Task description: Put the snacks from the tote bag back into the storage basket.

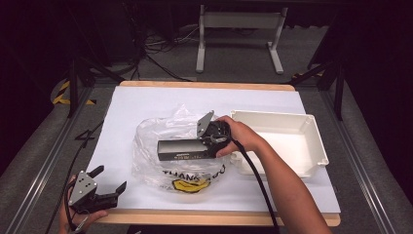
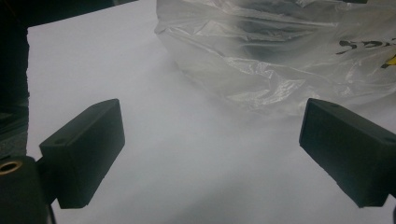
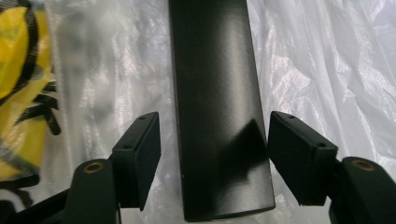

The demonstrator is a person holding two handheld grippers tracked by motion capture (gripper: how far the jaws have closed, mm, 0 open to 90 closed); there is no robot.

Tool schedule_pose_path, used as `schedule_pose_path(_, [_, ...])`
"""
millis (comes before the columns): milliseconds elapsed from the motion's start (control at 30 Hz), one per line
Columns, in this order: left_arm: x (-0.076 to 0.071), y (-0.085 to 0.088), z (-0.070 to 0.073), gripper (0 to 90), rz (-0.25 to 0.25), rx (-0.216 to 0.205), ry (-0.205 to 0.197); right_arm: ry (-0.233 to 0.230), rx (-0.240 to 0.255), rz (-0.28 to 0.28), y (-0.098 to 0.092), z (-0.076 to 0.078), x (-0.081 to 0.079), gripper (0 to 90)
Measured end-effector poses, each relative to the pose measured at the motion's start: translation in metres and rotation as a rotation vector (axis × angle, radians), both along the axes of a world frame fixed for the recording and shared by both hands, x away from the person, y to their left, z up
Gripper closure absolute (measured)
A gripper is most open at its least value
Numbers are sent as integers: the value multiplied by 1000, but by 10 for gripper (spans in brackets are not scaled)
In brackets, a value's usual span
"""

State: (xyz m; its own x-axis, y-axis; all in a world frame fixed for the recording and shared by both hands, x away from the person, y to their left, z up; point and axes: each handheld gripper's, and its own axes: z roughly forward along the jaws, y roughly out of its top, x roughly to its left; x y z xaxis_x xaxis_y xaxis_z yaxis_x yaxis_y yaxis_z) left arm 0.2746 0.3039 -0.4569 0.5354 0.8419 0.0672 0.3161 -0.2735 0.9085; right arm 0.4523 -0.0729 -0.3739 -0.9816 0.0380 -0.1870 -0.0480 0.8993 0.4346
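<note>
One plastic bag [image 1: 180, 151] reads "THANK", black box [image 1: 184, 149] on it

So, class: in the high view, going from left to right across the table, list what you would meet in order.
Left gripper → clear plastic bag → black box lying on the bag → right gripper → white tray.

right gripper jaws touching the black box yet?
Apart. The right gripper view shows the right gripper open astride the black box, with plastic bag visible in a gap on each side.
</note>
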Motion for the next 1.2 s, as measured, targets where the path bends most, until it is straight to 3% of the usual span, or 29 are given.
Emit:
schedule_pose_path(233, [0, 0, 0, 76, 1, 0, 2, 12, -24, -17, 2, -6, 3, 354])
schedule_pose_path(533, [1, -2, -1, 75, -5, 3, 7, 20, -98, -15, 10, -13, 4, 377])
schedule_pose_path(933, [3, -4, -1, 74, -11, 7, 17, 44, -68, 19, 8, -10, 7, 427])
schedule_pose_path(1200, [4, -5, -2, 73, -14, 8, 18, 53, -99, -3, 15, -10, 9, 382])
